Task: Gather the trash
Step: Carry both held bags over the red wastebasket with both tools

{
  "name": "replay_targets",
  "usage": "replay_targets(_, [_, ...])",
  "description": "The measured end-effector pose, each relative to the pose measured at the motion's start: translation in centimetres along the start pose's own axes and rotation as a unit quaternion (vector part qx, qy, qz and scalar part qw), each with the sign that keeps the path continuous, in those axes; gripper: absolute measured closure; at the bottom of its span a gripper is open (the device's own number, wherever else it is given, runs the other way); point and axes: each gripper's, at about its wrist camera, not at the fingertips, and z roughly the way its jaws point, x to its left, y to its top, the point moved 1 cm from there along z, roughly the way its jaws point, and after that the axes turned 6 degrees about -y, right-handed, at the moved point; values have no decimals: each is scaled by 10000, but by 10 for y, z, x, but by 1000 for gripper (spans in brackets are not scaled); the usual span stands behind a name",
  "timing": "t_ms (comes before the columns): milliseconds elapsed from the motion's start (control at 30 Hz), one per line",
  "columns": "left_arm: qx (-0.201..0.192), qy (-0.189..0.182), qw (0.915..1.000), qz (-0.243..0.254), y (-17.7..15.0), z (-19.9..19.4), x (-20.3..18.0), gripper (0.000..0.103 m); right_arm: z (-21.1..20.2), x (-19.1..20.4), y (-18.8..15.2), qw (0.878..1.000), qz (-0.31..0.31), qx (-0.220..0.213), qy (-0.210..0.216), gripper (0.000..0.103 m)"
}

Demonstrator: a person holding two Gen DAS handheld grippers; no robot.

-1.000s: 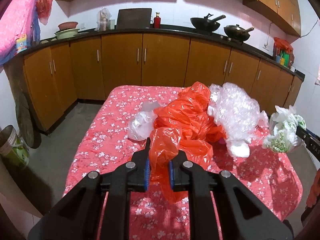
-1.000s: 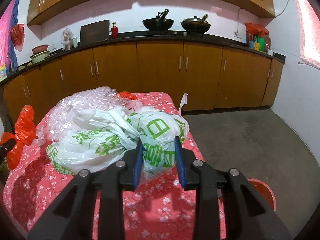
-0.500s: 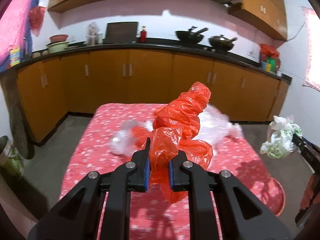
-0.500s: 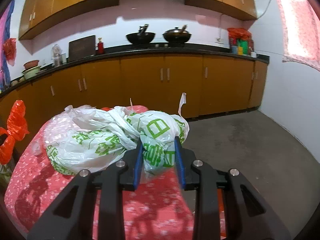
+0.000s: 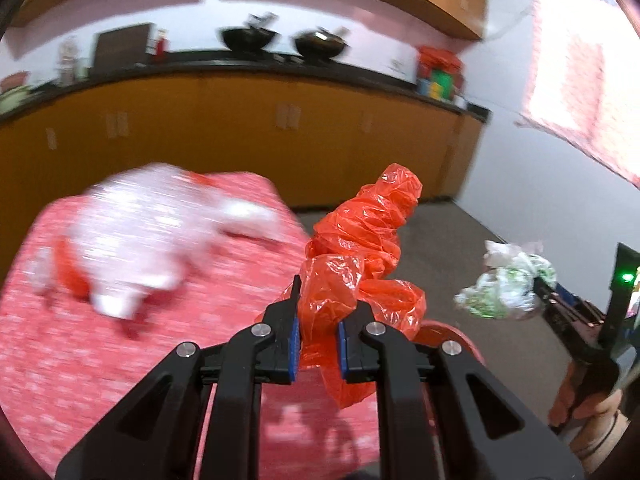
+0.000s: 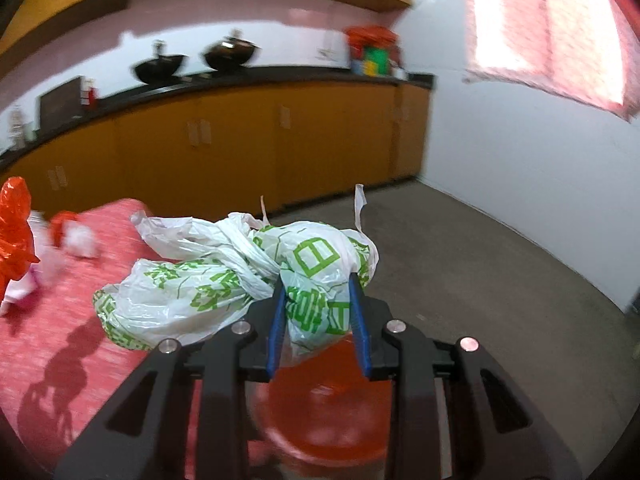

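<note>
While the left gripper (image 5: 318,330) pinches an orange bag (image 5: 362,264), the right gripper (image 6: 316,320) clamps a white-and-green bag (image 6: 224,284), a red bin (image 6: 328,416) at six o'clock below it.

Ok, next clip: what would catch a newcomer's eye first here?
The crumpled orange-red plastic bag pinched in the left gripper, held up past the edge of the red flowered tablecloth. Next, the white plastic bag with green print clamped in the right gripper, above a round red bin on the floor.
</note>
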Motion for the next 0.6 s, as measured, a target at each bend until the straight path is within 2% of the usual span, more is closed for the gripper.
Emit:
replay_targets(67, [225,-221,9994,126,-9,28,-33,89,14,-26,-12,9995,94,160,-238,74])
replay_targets(233, [769,-511,9945,486,-34,78,-89,89,40,-64,-35,9971,222,455,-561,73])
replay_targets(400, [1235,-631,9881,659,-55,115,-119,89,67,-84,-54,9945,220,705,-742,73])
replay_targets(600, [1719,-619,9799,798,-76,155,-139,89,104,-80,-63,9929,62,916,-756,73])
